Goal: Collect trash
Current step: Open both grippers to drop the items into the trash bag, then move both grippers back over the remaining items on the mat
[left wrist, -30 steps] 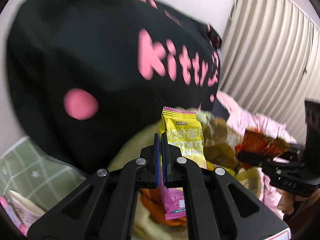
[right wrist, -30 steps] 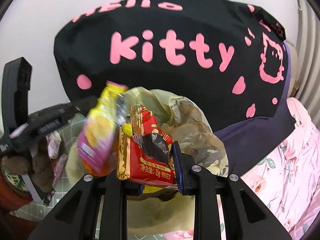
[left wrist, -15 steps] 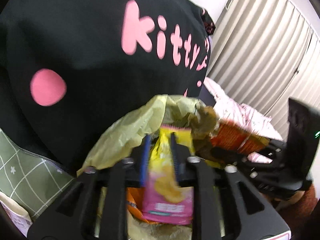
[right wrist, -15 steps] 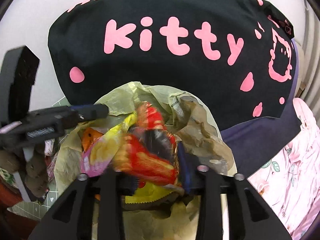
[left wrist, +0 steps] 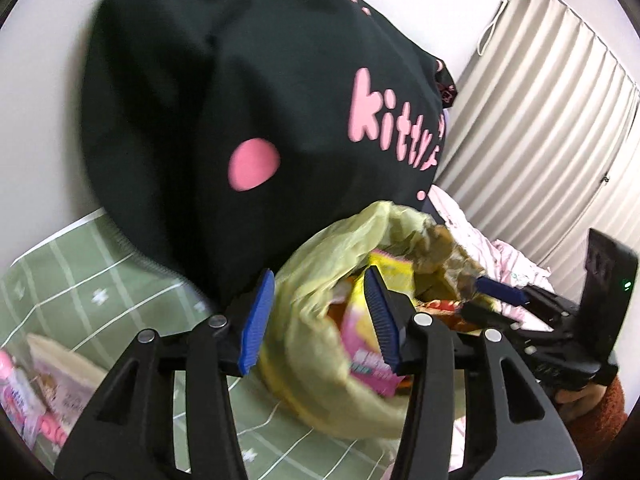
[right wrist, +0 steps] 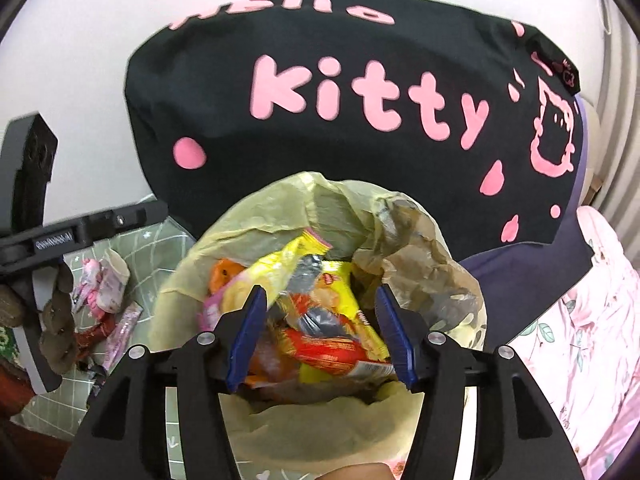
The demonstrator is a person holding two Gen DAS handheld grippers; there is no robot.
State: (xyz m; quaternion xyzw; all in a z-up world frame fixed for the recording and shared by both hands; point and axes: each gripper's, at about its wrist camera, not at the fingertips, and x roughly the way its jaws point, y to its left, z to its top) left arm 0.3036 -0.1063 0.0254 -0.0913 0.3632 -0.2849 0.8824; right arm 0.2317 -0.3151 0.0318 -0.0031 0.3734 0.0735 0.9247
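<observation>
The snack wrappers [right wrist: 320,312] lie inside the yellow-green plastic bag [right wrist: 276,208] on the bed — light, crinkly, slippery film, probably best pinched by a flat edge. The bag is thin, soft and nearly full. Both claws, left [left wrist: 318,320] and right [right wrist: 320,334], are opening, pressing on nothing.

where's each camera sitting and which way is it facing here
Left wrist: on the left tool, looking down-forward at the yellow trash bag; jaws opening, the pink-yellow wrapper free in the bag.
Right wrist: on the right tool, looking into the bag; jaws opening over the red wrapper.
Shared: bag, black Hello Kitty cushion, each other's tool.
</observation>
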